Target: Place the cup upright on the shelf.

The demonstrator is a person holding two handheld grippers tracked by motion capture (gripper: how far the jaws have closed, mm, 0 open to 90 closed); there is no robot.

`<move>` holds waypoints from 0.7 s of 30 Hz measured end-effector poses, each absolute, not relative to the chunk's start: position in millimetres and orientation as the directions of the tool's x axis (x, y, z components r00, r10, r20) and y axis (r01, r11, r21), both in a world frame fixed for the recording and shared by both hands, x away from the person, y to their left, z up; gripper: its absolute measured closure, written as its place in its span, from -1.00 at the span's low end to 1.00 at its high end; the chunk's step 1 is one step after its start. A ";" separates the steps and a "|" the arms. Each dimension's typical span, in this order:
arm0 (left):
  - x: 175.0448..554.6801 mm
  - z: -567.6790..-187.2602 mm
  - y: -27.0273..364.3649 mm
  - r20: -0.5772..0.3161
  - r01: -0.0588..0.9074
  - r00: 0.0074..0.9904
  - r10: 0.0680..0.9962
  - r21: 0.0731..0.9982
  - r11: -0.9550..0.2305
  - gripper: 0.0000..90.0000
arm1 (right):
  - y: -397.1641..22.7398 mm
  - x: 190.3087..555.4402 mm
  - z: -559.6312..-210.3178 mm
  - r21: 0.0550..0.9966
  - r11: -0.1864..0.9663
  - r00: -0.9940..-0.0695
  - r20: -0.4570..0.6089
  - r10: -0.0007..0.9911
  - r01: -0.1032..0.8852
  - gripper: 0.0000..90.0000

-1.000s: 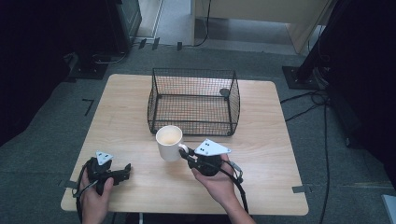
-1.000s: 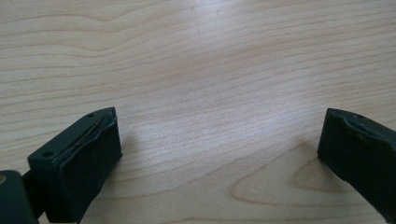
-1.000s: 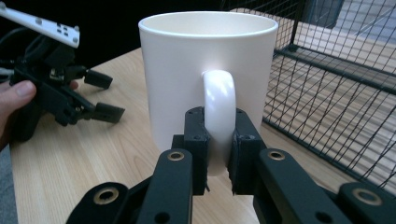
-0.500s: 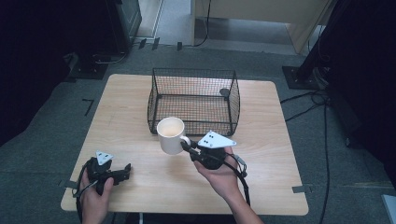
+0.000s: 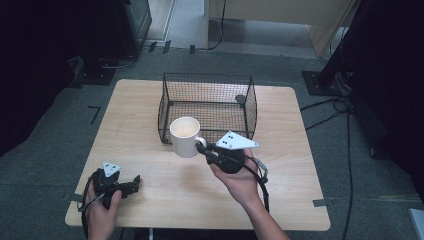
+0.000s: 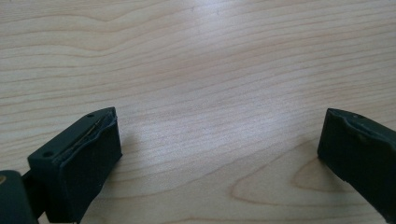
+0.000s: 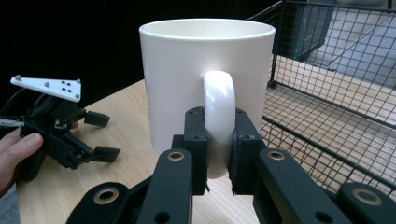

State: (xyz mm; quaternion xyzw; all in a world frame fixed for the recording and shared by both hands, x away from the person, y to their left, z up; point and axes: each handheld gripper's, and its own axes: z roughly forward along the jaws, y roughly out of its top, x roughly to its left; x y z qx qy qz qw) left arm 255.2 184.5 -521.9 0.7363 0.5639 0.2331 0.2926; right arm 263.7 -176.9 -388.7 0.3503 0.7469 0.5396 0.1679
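Observation:
A white mug [image 5: 184, 136] hangs upright above the table, just in front of the black wire basket [image 5: 207, 86]. My right gripper [image 5: 202, 145] is shut on the mug's handle [image 7: 217, 126], with one jaw on each side of it. The basket [image 7: 336, 93] stands close behind the mug and to its right in the right gripper view. My left gripper [image 5: 136, 182] rests low over the table's front left corner, open, with bare wood [image 6: 219, 107] between its jaws. It also appears as the left gripper [image 7: 100, 135] in the right gripper view, at the left, held by a hand.
The wooden table [image 5: 150, 100] has bare surface left of the basket. A small dark round object [image 5: 240, 99] sits at the basket's far right corner. Dark equipment and cables [image 5: 345, 107] lie on the grey floor around the table.
My right gripper has lifted the mug and carried it away from me toward the basket's front wall. The left gripper has stayed in place.

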 end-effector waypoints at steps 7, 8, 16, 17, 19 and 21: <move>255.2 -522.0 184.4 0.013 0.694 0.255 0.967 0.694 -0.192 -1.00 | -182.4 271.0 -379.7 0.927 0.162 -0.685 0.124 0.717 0.338 0.79; 255.2 -521.9 184.6 0.015 0.693 0.256 0.967 0.694 -0.194 -1.00 | -183.2 272.0 -378.5 0.928 0.161 -0.683 0.122 0.720 0.335 0.79; 255.2 -521.9 184.5 0.014 0.693 0.256 0.967 0.694 -0.194 -1.00 | -188.9 280.4 -368.8 0.934 0.150 -0.668 0.115 0.736 0.326 0.79; 255.2 -521.9 184.5 0.014 0.694 0.256 0.967 0.694 -0.193 -1.00 | -189.2 281.8 -368.0 0.933 0.150 -0.667 0.114 0.737 0.326 0.79; 255.2 -521.9 184.5 0.014 0.694 0.256 0.967 0.694 -0.194 -1.00 | -189.8 284.7 -366.3 0.933 0.155 -0.663 0.108 0.740 0.325 0.79; 255.2 -521.9 184.5 0.014 0.694 0.255 0.967 0.694 -0.193 -1.00 | -190.8 288.2 -364.8 0.932 0.153 -0.659 0.109 0.744 0.327 0.79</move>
